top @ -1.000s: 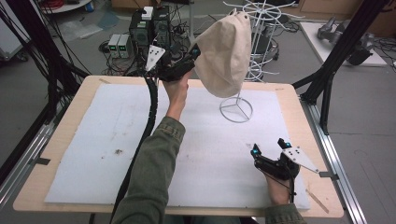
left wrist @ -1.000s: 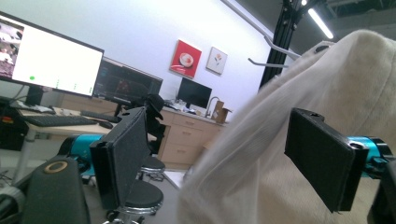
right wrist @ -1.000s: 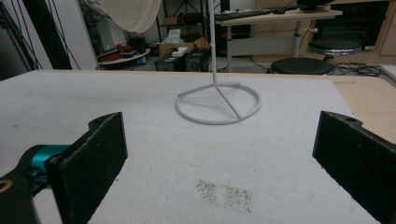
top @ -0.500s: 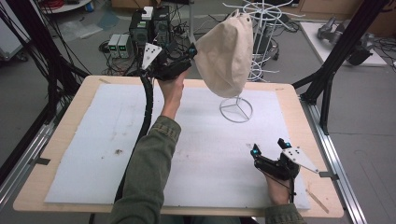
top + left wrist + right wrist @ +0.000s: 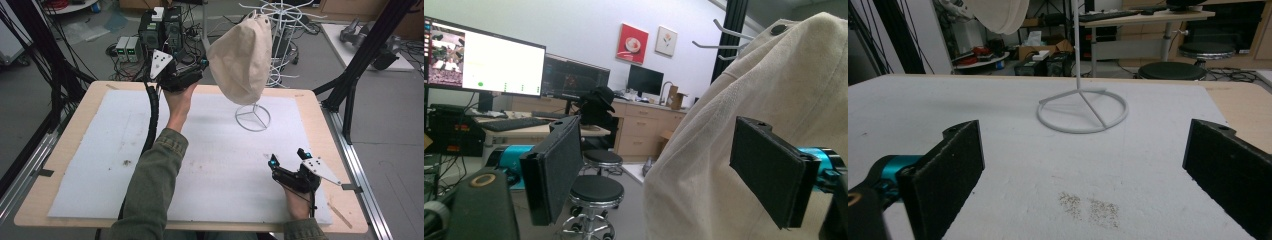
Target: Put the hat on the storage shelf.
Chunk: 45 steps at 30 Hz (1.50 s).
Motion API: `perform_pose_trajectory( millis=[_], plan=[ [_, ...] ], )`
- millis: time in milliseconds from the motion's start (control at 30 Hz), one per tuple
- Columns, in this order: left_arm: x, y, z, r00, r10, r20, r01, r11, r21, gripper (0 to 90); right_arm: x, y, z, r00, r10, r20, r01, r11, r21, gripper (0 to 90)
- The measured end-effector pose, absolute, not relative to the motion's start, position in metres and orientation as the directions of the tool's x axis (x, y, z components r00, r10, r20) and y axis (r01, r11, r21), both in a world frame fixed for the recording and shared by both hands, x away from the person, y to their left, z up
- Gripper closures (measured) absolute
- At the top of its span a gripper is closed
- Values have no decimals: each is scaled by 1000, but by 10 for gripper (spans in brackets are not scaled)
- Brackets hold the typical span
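Cream canvas is hanging from the white wire stand [image 5: 254,117] at the far side of the desk [image 5: 60,185]: a cloth bag [image 5: 242,57], suspended near the top of the stand and clear of the white mat [image 5: 100,150]. The left hand-held gripper [image 5: 202,64] is hovering just beside the bag with its jaws spread apart; in the left gripper view one jaw is sitting in front of the fabric [image 5: 744,90] and the other is standing off to the side, so nothing is being pinched. The right hand-held gripper [image 5: 287,157] is resting low near the desk's front edge, jaws wide, holding nothing. Judging by this, the bag is hanging in place unheld, and the work around it looks either nearly finished or not yet begun.
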<state>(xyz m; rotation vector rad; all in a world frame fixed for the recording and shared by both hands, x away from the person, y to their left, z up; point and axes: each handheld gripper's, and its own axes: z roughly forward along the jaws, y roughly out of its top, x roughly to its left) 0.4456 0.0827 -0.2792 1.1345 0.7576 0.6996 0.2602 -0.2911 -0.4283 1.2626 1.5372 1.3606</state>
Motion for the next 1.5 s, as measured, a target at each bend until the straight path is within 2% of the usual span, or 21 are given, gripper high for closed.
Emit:
perform_pose_trajectory(
  millis=[800,1500],
  plan=[
    [400,146,-302,504,857,-104,-105,181,978,204,262,-288,-429,-270,958,94,210,-37,977,21],
    [368,187,-343,442,890,-113,-60,155,986,190,262,-287,-429,-274,957,98,217,-37,976,22]
  ],
)
